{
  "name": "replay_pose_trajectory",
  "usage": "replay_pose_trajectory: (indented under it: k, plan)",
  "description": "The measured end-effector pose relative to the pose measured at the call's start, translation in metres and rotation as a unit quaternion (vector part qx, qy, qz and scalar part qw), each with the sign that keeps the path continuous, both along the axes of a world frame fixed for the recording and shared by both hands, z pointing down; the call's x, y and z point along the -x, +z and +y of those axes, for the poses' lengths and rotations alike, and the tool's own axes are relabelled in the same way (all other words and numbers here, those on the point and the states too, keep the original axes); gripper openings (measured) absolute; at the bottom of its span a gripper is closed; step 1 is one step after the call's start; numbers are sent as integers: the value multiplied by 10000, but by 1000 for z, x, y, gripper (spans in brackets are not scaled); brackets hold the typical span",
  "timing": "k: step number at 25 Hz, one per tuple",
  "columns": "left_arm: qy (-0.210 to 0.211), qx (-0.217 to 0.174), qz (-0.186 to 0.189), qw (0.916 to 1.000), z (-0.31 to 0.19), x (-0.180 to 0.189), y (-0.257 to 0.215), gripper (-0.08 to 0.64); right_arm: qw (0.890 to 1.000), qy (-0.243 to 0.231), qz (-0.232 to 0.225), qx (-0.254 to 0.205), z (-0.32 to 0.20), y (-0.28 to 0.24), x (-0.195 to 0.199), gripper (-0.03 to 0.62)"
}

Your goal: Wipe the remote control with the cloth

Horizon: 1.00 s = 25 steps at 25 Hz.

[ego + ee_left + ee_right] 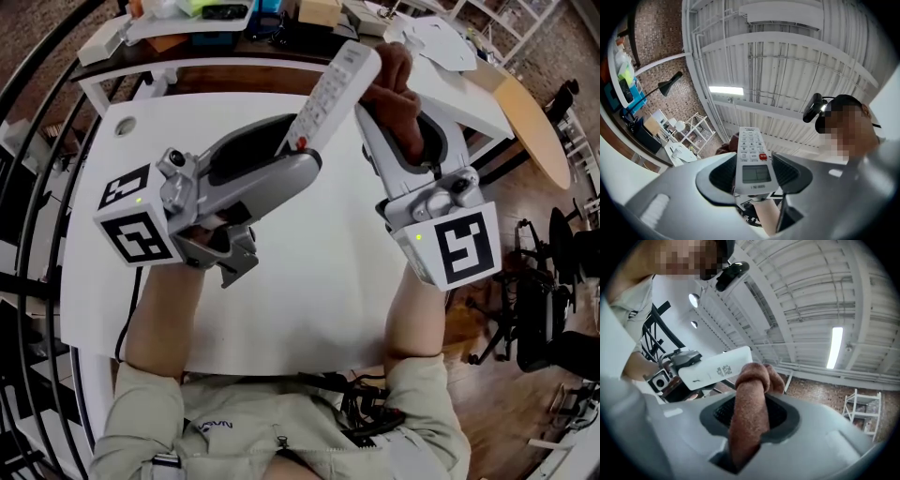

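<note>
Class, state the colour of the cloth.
Brown cloth, clearest in the right gripper view.

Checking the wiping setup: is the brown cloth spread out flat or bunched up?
Bunched: the brown fuzzy cloth is a doubled-over roll clamped in the right claw, beside the white remote control.

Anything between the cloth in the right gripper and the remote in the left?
Nothing visible. The left gripper grips the remote by its lower end. The cloth, clamped in the right gripper, sits right beside the remote's upper end with no object between them. Whether they touch can't be told.
</note>
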State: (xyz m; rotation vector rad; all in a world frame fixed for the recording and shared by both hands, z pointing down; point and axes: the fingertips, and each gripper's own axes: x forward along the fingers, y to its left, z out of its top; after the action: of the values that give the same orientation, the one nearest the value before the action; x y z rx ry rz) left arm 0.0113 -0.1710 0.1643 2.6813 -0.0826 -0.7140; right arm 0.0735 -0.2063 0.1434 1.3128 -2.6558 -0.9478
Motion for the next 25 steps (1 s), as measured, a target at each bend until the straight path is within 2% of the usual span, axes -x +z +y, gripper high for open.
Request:
replay_pose_trajectory:
  k: [6,16,25]
  plan:
    - [234,67,-44,9997,5,-7,3,244,9996,-225,168,82,1,5,17,115]
    - [-93,82,167,9998,-1,5,-4,244,9927,-713,909,350,17,40,52,114]
    - [-114,179,259,9994,-3,5,-6,244,9895,-651,1212,452,19,52,57,114]
